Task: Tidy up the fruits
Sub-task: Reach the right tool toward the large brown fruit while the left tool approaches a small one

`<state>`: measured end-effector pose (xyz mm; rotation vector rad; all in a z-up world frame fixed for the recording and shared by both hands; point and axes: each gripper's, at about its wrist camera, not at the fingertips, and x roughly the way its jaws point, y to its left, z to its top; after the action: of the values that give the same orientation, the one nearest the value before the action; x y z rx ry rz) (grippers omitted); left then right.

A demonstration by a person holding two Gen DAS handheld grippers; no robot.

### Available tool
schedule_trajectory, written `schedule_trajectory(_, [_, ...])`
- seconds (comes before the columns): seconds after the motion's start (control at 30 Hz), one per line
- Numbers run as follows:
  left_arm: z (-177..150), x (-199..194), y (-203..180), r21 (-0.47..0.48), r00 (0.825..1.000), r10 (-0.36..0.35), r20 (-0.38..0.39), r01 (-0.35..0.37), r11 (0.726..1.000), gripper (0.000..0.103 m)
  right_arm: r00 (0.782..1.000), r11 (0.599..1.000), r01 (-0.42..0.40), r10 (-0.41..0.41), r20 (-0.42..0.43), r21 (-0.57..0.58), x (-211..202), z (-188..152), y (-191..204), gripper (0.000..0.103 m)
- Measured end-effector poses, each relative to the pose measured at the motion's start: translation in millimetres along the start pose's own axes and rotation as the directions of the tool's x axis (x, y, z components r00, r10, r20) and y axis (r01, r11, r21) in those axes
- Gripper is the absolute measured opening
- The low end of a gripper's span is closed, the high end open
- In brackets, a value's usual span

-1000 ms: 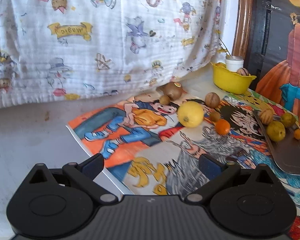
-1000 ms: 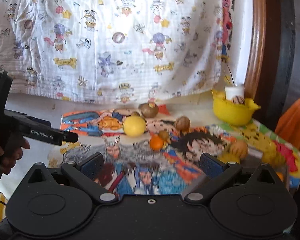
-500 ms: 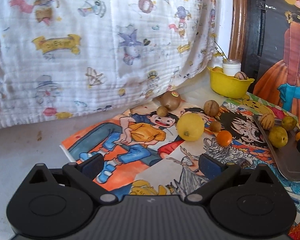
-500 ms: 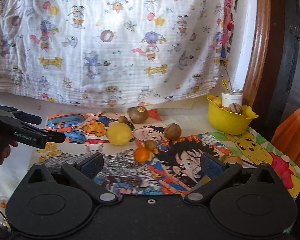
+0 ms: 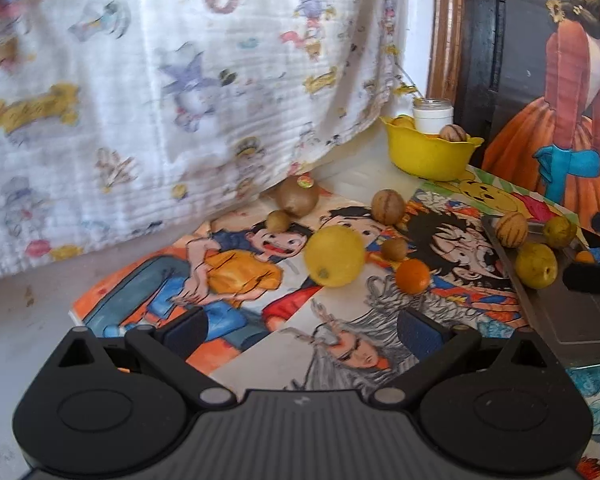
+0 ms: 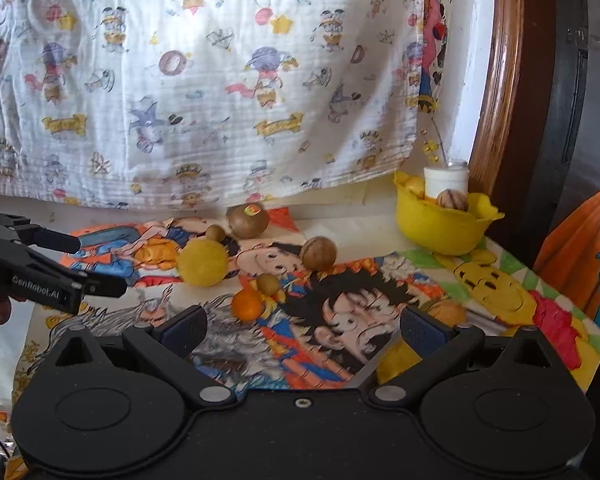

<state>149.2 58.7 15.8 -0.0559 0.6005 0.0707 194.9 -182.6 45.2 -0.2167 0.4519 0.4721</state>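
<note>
Loose fruits lie on cartoon posters: a yellow lemon (image 5: pixel 334 256) (image 6: pixel 202 261), a small orange (image 5: pixel 412 276) (image 6: pixel 247 304), a kiwi with a sticker (image 5: pixel 298 197) (image 6: pixel 247 220), a walnut (image 5: pixel 387 206) (image 6: pixel 319 253) and small brown fruits (image 5: pixel 278 220). A grey tray (image 5: pixel 572 320) at the right holds a walnut (image 5: pixel 510 229) and two yellow-green fruits (image 5: pixel 536 265). A yellow bowl (image 5: pixel 430 154) (image 6: pixel 440 224) stands at the back. My left gripper (image 5: pixel 300 328) is open and empty, short of the lemon. My right gripper (image 6: pixel 304 328) is open and empty, just before the orange.
A printed white cloth (image 6: pixel 204 80) hangs behind the fruits. A white jar (image 6: pixel 446 180) stands behind the bowl. A brown wooden frame (image 6: pixel 496 80) and a dark panel rise at the right. The left gripper's fingers (image 6: pixel 48 272) reach in from the left in the right wrist view.
Both grippers have moved forward toward the fruits, which now look larger and nearer. Both stay open and nothing has been picked up.
</note>
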Motion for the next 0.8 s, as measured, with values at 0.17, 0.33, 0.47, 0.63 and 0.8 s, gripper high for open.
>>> schedule_trajectory(0.17, [13.7, 0.8, -15.1, 0.022, 1.000, -0.028, 0.009, 0.028, 0.999, 0.103, 1.000, 1.000, 0.007, -0.007, 0.003, -0.001, -0.5, 14.3, -15.9, 0.102])
schedule_trajectory(0.33, [33.7, 3.0, -26.0, 0.064, 0.996, -0.089, 0.005, 0.088, 0.994, 0.103, 0.999, 1.000, -0.025, 0.025, -0.020, -0.019, 2.5, 32.5, -32.6, 0.102])
schedule_trajectory(0.47, [59.1, 17.6, -32.2, 0.132, 0.987, -0.158, -0.004, 0.158, 0.979, 0.103, 0.997, 0.998, -0.059, 0.057, -0.056, -0.038, 23.0, 59.7, -48.4, 0.102])
schedule_trajectory(0.63, [85.5, 60.1, -46.1, 0.289, 0.976, -0.211, -0.043, 0.215, 0.933, 0.102, 0.994, 0.979, -0.076, 0.060, -0.094, -0.187, 69.0, 78.4, -46.2, 0.102])
schedule_trajectory(0.8, [92.6, 98.2, -51.8, 0.310, 0.968, -0.225, -0.112, 0.249, 0.918, 0.101, 0.993, 0.982, -0.088, 0.075, -0.087, -0.165, 98.7, 68.2, -52.9, 0.102])
